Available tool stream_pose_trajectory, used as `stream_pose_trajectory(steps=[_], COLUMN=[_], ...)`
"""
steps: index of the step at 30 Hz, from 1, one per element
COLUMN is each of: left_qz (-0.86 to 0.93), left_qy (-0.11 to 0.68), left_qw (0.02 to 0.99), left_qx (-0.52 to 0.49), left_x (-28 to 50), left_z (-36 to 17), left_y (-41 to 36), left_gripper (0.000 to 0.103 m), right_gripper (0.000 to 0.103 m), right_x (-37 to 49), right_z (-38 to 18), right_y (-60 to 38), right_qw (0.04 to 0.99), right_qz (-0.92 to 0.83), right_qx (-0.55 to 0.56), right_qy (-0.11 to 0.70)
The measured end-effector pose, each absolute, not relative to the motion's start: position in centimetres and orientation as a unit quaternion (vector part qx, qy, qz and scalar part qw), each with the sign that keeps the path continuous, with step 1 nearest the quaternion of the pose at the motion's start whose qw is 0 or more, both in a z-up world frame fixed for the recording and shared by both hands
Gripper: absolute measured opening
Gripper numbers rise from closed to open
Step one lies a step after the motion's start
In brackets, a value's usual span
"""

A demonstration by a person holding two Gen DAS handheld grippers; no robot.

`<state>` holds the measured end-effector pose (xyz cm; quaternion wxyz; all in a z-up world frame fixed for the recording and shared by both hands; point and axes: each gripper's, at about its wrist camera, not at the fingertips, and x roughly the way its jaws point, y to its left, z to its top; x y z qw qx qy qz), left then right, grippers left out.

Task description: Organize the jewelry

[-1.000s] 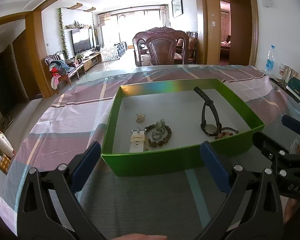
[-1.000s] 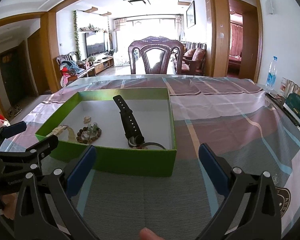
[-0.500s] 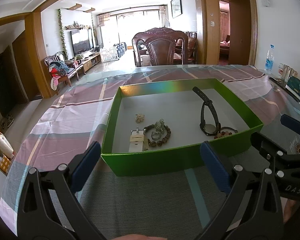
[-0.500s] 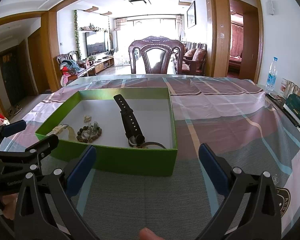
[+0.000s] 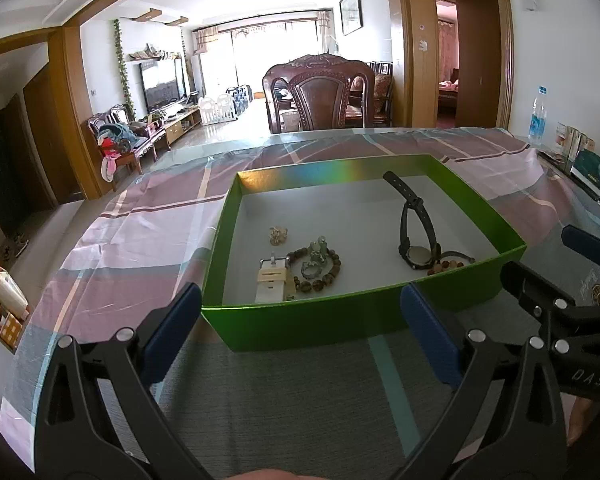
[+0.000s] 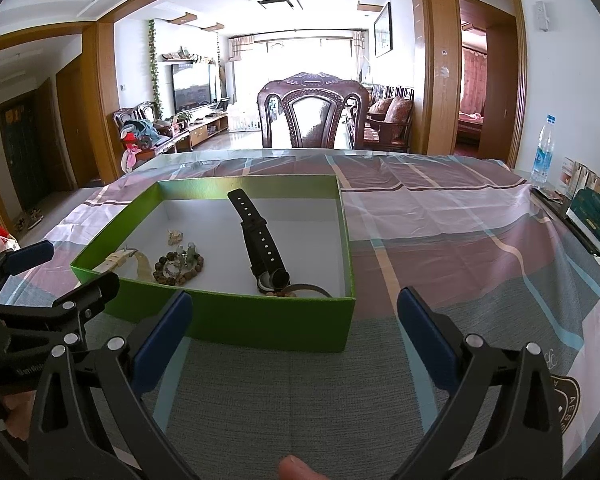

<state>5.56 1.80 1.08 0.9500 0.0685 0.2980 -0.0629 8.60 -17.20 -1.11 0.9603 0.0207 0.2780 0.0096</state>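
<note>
Left gripper and right gripper both spread apart, empty, just short of green box near wall. Black watch, bead bracelet lie inside; bare tablecloth right

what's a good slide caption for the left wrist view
Open left gripper hovers before a green box holding a black watch, bead bracelet and cream strap.

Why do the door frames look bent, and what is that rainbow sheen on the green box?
Left wrist view: the fisheye lens bows straight lines near the edges and darkens the corners; the far inner wall of the green box throws back a rainbow glare. Right wrist view: same bowing, the balcony windows are blown out white, and the box wall shows no rainbow.
</note>
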Motion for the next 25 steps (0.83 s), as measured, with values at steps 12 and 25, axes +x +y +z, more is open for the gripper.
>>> stream_pose_trajectory(steps=[12, 25], left_qz=[-0.06, -0.061], left_qy=[0.301, 0.301], left_qw=[0.949, 0.949], left_qx=[0.064, 0.065], left_x=[5.68, 5.69], left_z=[0.96, 0.96], left_y=[2.09, 2.1], left_gripper=[0.099, 0.099], right_gripper=[0.1, 0.1], right_x=[8.63, 8.63], right_z=[-1.12, -1.12], right_y=[-17.2, -17.18], right_qw=[0.96, 0.96], right_qz=[0.01, 0.01], right_qx=[0.02, 0.02], right_qy=[0.278, 0.278])
